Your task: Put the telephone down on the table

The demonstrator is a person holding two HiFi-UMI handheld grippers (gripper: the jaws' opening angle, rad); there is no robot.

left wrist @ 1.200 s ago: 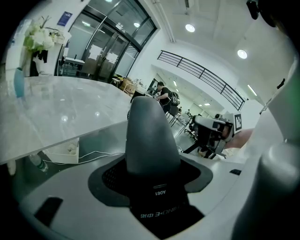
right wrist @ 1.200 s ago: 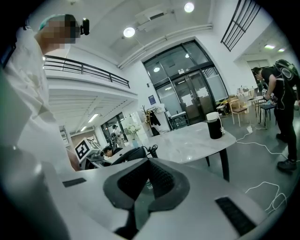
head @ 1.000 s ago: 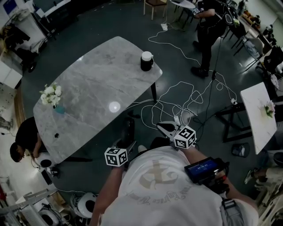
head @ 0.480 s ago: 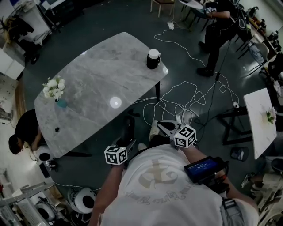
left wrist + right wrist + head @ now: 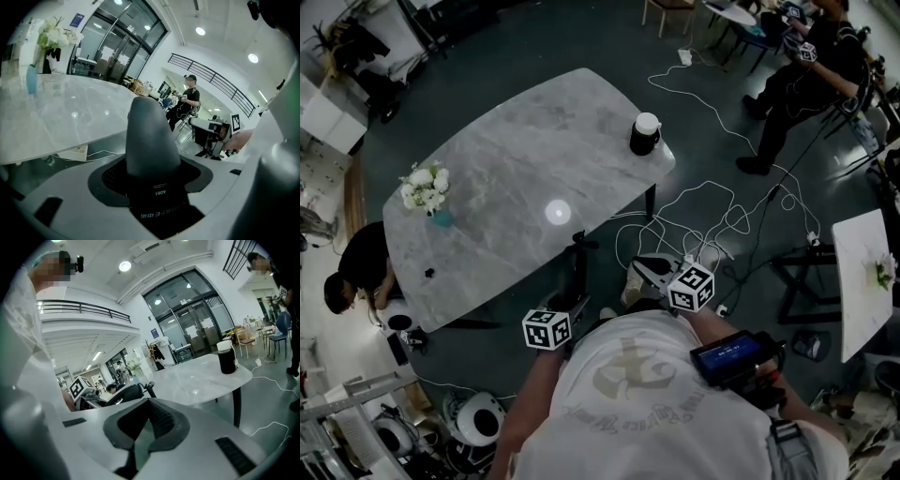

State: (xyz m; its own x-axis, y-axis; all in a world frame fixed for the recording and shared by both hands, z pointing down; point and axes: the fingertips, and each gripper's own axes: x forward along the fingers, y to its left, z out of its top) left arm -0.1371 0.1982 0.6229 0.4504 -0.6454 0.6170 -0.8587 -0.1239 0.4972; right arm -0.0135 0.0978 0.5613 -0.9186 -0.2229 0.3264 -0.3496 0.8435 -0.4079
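The telephone [image 5: 575, 272] is a dark grey handset, held below the near edge of the marble table [image 5: 516, 169]. My left gripper [image 5: 571, 306] is shut on it. In the left gripper view the telephone [image 5: 149, 136] fills the space between the jaws of the left gripper [image 5: 154, 192] and points up past the table [image 5: 70, 112]. The right gripper [image 5: 650, 272] hangs to its right, off the table, jaws shut with nothing between them. In the right gripper view the right gripper [image 5: 143, 430] is empty, and the telephone [image 5: 119, 394] with its coiled cord [image 5: 149, 389] shows to the left.
A black cup with a white lid [image 5: 645, 133] stands at the table's far right corner. White flowers in a vase [image 5: 425, 192] stand at its left end. Loose cables [image 5: 703, 220] lie on the floor. A person [image 5: 358, 272] crouches at the left, and another [image 5: 811, 70] stands at the back right.
Both grippers keep the same pose in front of my body. The table has drifted a little rightward in the head view, and the person at the back has moved right.
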